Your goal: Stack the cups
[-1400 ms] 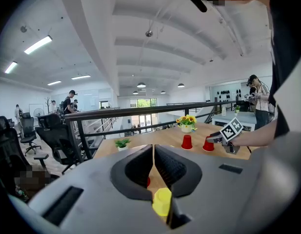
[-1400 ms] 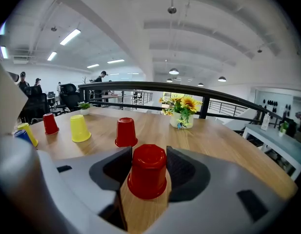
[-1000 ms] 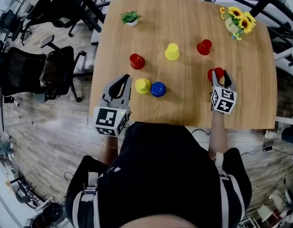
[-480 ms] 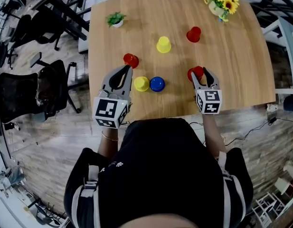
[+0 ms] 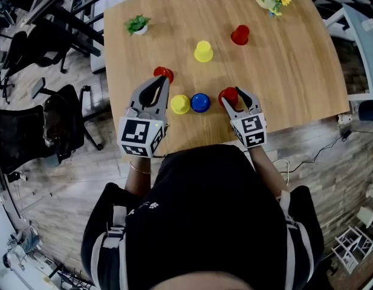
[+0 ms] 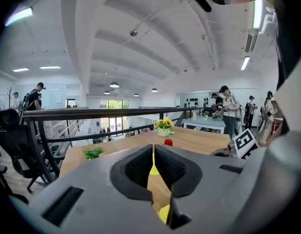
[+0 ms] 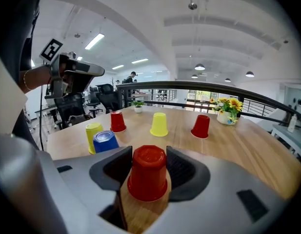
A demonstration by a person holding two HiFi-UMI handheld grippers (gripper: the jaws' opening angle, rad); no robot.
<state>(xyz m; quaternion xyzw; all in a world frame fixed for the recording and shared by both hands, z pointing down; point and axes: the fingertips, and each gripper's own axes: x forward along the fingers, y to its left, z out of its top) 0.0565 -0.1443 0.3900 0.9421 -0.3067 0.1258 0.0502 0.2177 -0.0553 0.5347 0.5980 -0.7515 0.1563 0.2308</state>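
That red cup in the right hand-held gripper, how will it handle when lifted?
The red cup looks like thin plastic, so it is probably light and easily crushed. Its tapered, glossy sides may slip down between the jaws. Upside down with its wide rim lowest, it seems unlikely to tip if nudged.

Six plastic cups, all upside down. Near yellow cup (image 5: 180, 104) and blue cup (image 5: 200, 102) side by side. Gripped red cup (image 5: 228, 94) just right of blue, between the right gripper (image 5: 233, 99) jaws. Left red cup (image 5: 164, 73), far yellow cup (image 5: 203, 51) and far red cup (image 5: 239, 34) stand apart.
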